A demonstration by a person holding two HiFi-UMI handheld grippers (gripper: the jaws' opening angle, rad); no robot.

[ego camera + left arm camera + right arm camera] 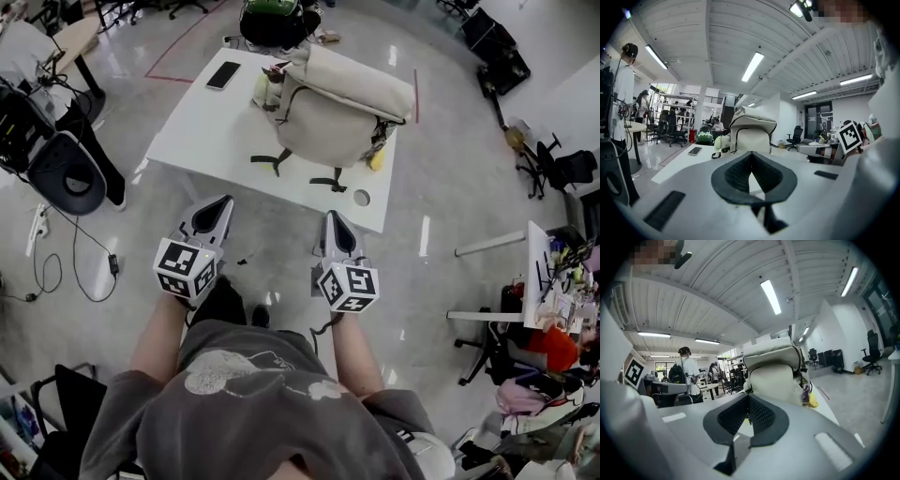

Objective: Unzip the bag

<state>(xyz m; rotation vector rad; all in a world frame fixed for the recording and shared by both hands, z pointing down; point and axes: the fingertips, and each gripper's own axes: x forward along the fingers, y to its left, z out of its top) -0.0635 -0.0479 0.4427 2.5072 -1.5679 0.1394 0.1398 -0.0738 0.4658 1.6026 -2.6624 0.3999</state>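
Dark phone [223,75] flat on white table [202,136], black office chair [66,176] on floor nearby

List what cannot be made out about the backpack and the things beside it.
- Zipper pull of the backpack: too small in the head view; the left tongs and right tongs cover the bag's base in their views.
- Yellow object: half hidden behind the backpack, head view.
- Pale green item: too small to name.

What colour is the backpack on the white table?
The backpack is cream-beige with dark straps; it shows best in the head view.
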